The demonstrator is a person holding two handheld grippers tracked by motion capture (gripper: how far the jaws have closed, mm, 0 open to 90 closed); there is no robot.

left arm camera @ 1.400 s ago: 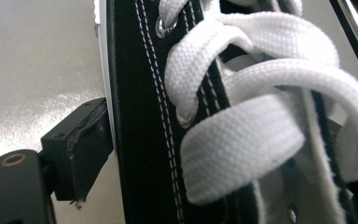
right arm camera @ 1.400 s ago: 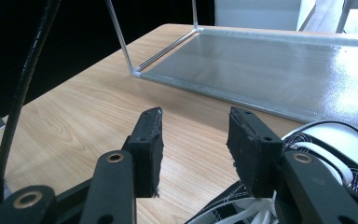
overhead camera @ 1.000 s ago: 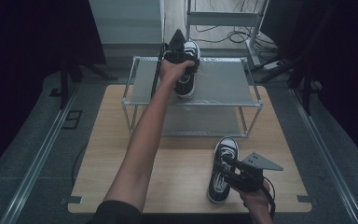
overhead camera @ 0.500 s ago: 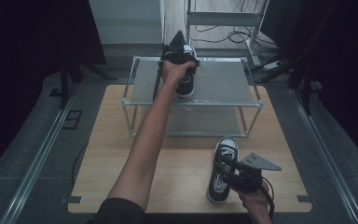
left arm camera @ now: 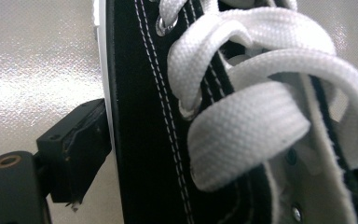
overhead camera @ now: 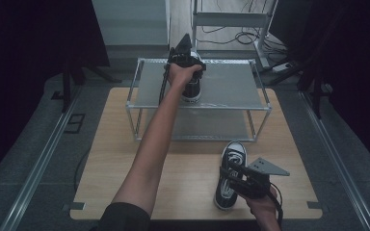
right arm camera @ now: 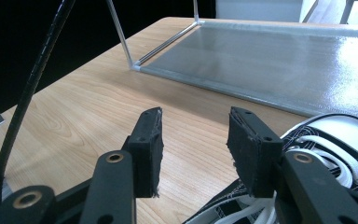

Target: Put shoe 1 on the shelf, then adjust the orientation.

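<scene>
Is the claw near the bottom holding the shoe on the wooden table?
No, the right claw is open above the wooden table, and the black-and-white laced sneaker sits beside it.

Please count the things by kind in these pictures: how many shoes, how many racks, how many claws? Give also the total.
Shoes: 2, one on the rack's top shelf, one on the table
Racks: 1
Claws: 2, left claw, right claw
Total: 5
</scene>
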